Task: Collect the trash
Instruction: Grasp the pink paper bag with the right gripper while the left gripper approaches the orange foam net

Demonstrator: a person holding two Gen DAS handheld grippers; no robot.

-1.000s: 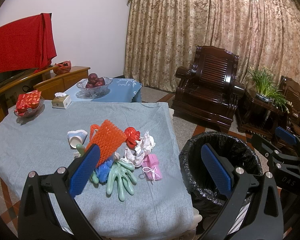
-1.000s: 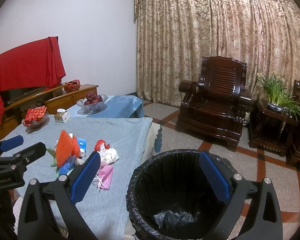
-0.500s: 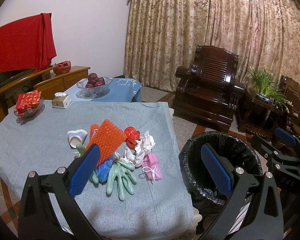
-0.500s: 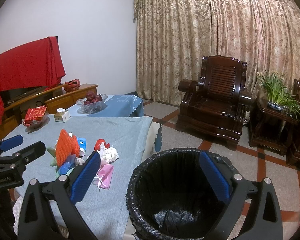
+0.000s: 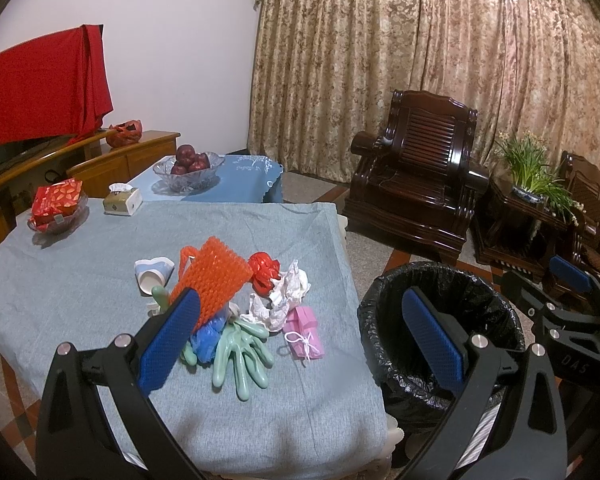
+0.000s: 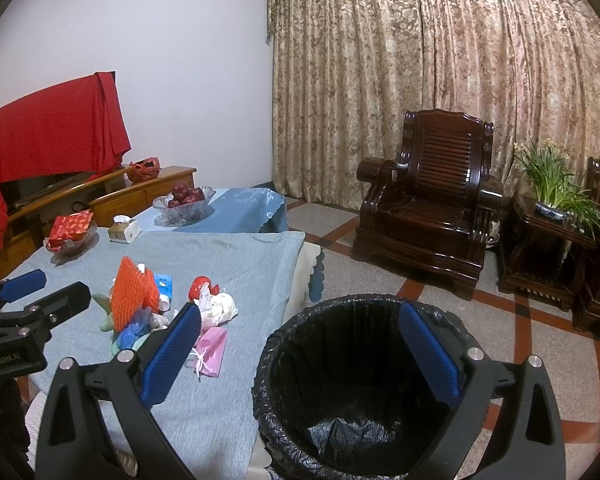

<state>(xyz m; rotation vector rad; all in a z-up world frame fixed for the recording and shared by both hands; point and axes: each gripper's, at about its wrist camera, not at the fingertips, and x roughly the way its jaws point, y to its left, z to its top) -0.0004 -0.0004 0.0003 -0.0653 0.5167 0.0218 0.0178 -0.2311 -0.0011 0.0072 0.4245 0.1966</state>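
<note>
Several crumpled scraps (image 5: 278, 298), orange mesh (image 5: 216, 280) topmost

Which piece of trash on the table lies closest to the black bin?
The pink pouch with the white string, lying at the pile's bin-side edge, nearest the bin.

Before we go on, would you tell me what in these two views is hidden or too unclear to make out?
- Left wrist view: the blue item under the orange foam net is mostly covered; its kind is unclear.
- Left wrist view: the trash bin interior is blocked by the left gripper finger.
- Right wrist view: the green glove is largely hidden behind the net.
- Both views: print on the tissue box is too small.
</note>
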